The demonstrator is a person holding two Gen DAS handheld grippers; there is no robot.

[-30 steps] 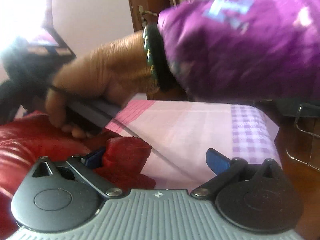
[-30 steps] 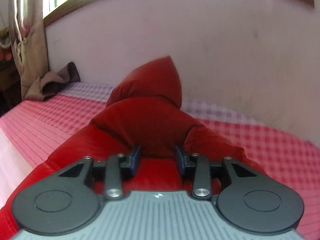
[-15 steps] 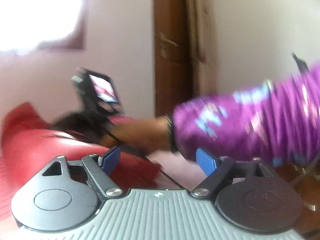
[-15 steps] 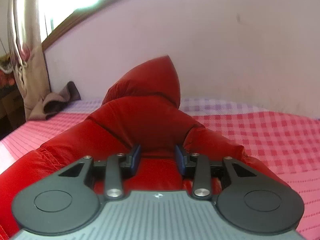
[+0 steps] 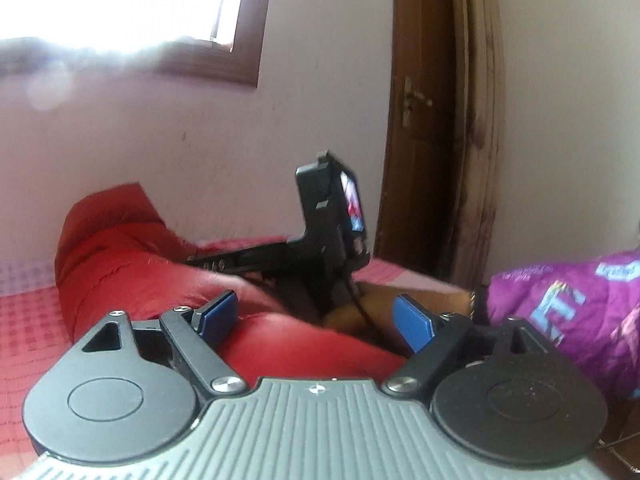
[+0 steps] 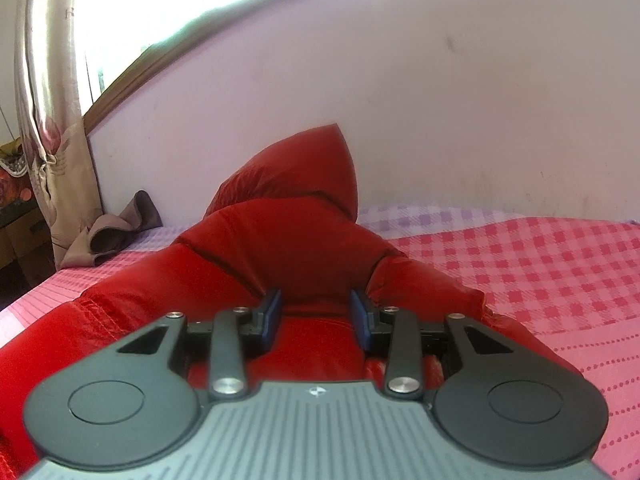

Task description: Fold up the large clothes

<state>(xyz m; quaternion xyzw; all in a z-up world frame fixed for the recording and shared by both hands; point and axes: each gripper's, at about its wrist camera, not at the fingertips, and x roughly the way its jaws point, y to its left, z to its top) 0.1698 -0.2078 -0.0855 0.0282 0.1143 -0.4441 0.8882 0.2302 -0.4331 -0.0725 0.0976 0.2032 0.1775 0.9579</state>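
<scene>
My right gripper [image 6: 316,320] pinches a puffy fold of the red jacket [image 6: 280,248], which lies on the checked bed [image 6: 540,264], hood toward the wall. My left gripper [image 5: 316,320] stands wide and empty above the jacket. Mid-fold, I think; next the left needs a fresh edge, probably a hem.

Red jacket [image 6: 288,240] on checked bed [image 6: 540,272]

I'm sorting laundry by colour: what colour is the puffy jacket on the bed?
Red; the jacket shows best in the right wrist view.
</scene>
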